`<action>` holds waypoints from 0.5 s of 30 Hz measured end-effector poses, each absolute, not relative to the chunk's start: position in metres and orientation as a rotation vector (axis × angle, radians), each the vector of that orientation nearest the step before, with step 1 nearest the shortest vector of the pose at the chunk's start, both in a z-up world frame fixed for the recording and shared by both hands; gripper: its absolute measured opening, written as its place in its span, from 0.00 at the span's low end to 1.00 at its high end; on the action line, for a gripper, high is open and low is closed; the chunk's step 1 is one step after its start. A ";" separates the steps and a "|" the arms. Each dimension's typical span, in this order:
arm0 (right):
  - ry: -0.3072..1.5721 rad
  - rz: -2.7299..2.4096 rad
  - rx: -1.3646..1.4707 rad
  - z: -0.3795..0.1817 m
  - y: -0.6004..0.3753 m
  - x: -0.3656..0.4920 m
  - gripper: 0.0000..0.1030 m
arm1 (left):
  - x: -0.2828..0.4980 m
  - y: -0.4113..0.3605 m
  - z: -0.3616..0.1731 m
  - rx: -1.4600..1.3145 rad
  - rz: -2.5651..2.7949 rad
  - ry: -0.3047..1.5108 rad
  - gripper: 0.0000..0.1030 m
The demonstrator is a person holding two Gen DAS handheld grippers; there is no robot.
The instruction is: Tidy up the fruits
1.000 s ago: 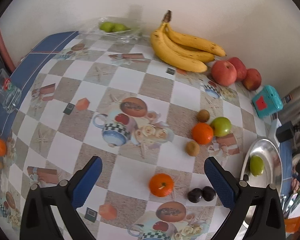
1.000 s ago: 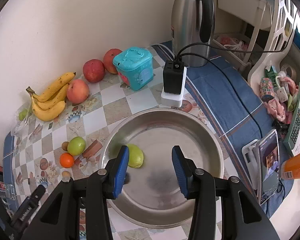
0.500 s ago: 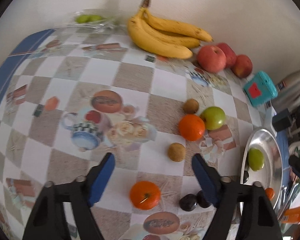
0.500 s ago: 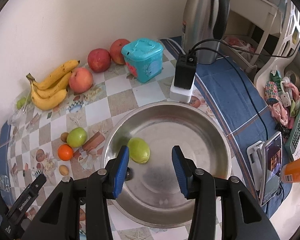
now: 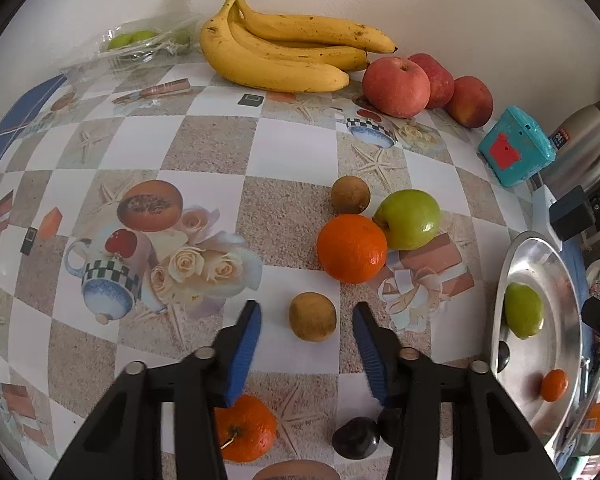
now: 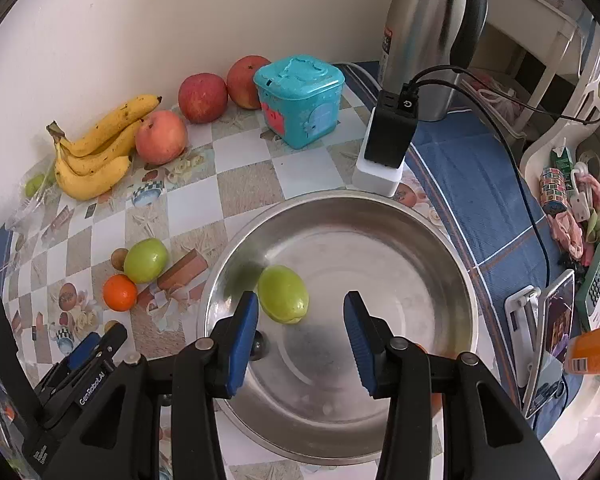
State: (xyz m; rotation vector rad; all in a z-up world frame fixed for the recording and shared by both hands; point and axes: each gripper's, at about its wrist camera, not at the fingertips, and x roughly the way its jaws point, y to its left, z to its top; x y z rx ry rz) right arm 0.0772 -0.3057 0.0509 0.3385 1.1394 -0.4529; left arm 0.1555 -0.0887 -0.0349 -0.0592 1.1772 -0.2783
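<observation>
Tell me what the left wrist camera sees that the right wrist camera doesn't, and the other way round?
Only the left wrist view shows the small brown round fruit between the left gripper's open jaws, and the dark plums.

Only the right wrist view shows the steel thermos's black handle and the propped-up phone.

Both show the yellow banana bunch, the teal plastic box and the green fruit in the steel bowl.

The left camera sat low over the table [image 5: 204, 152], facing the wall; the right camera looked steeply down into the bowl [image 6: 452, 264]. Both caught the bananas [image 5: 284, 56] [image 6: 96, 148].
</observation>
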 end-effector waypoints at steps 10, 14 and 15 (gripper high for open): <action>1.161 -0.464 0.351 0.043 -0.310 0.078 0.44 | 0.152 -0.089 -0.023 -0.040 -0.265 1.157 0.26; 1.169 -0.471 0.360 0.043 -0.312 0.077 0.44 | 0.147 -0.093 -0.007 -0.048 -0.286 1.141 0.26; 1.171 -0.472 0.364 0.043 -0.313 0.077 0.44 | 0.144 -0.096 -0.001 -0.041 -0.299 1.133 0.26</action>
